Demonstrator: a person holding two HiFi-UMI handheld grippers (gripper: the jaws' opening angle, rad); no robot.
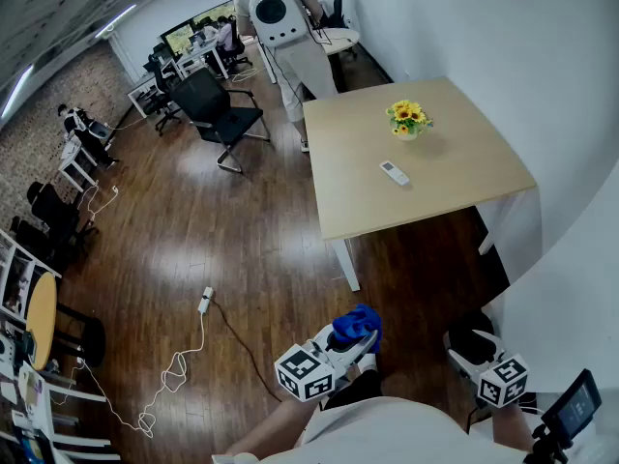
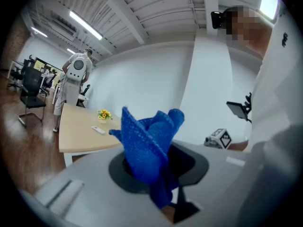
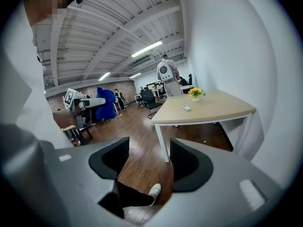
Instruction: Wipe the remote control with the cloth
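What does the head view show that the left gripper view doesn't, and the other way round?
Only the head view shows the power strip and cable on the floor. Only the left gripper view shows the camera on the person's head. Both show the table, remote, flowers and blue cloth.

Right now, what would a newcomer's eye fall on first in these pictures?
The bright blue cloth, clamped in the left gripper, stands out most, low in the head view. Across the wooden floor, the pale table bears a white remote control and yellow flowers. The right gripper is open and empty.
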